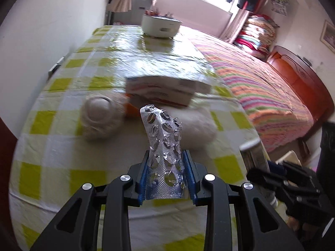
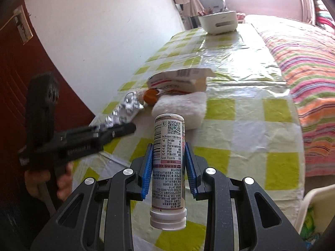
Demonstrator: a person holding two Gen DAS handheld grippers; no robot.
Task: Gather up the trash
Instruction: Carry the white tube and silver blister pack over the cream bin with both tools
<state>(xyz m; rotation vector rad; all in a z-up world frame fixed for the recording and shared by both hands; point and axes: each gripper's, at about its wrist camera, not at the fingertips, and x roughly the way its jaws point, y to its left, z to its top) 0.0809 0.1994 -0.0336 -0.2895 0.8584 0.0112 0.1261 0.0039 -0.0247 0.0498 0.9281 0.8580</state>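
You've got both hands loaded right now. Your left gripper (image 1: 166, 156) is pinched on a crinkled silver foil blister pack (image 1: 164, 144), gripped at its lower end, so most of the strip sticks up and forward through the centre of the left wrist view. It looks used up, with the bubbles popped, which is probably why it counts as trash.

Your right gripper (image 2: 169, 149) has its blue pads closed round the middle of a white cylindrical tablet tube with a printed label and ribbed white cap (image 2: 168, 167). The cap end points back toward the camera at the bottom of the frame. Gripping mid-body like that keeps it from swinging, I'd guess.

Both items are lifted off the table with the yellow-and-white checked cloth (image 2: 278, 163). Left on it, mid-frame in both views: a torn white and red cardboard medicine box (image 2: 180, 79), an orange round cap or lid (image 2: 151, 96) just beside it, and a fluffy white cloth (image 2: 184, 108) in front of the box. The left view also shows a blurry beige round thing (image 1: 100, 117) left of centre, can't tell what it is.

No bin is visible in either frame, so your next job is finding somewhere to dump these.
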